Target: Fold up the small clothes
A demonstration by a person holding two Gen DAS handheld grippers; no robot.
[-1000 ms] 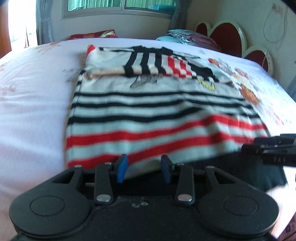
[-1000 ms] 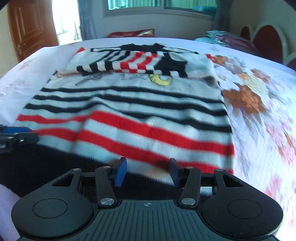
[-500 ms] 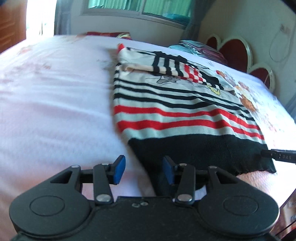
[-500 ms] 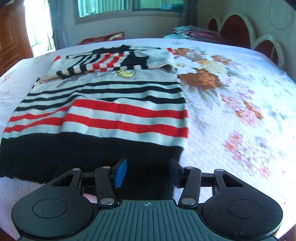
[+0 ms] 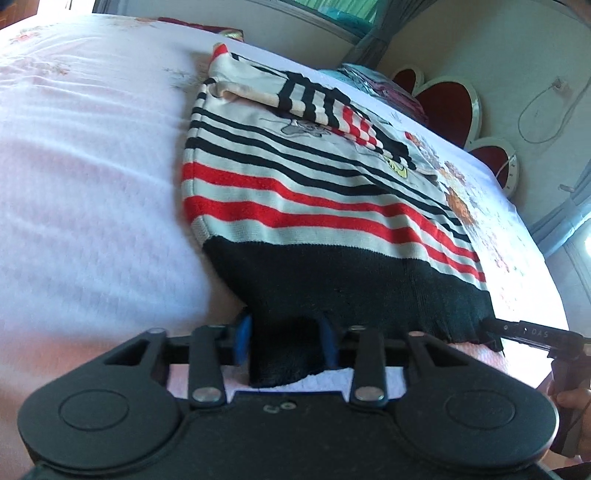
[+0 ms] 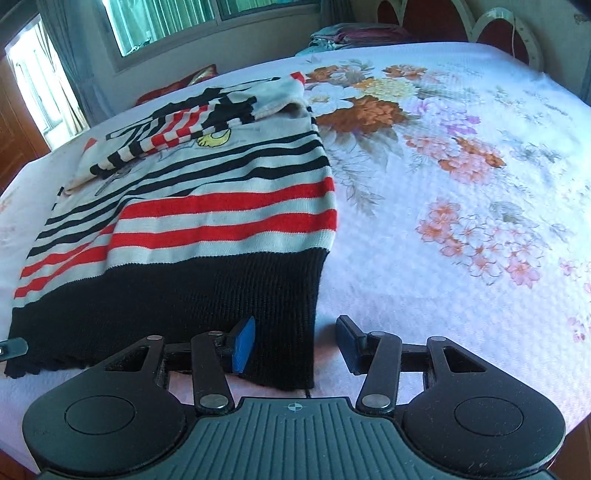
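A red, white and black striped sweater lies flat on the bed, sleeves folded across its chest. Its black hem faces me. My left gripper is at the hem's left corner with its jaws closing, and the black knit fills the gap between the blue pads. In the right wrist view the sweater ends at the right hem corner. That corner lies between the fingers of my right gripper, which stands open with a gap on its right side. The right gripper's tip also shows by the hem's far corner.
The white floral bedspread stretches wide to the right of the sweater, and plain white bedding to its left. A pile of folded clothes and a red pillow lie at the far side. A red headboard stands beyond.
Both grippers slid apart along the hem, left to the left corner, right to the right corner, rolling as they went. The left jaws narrowed onto the black knit.
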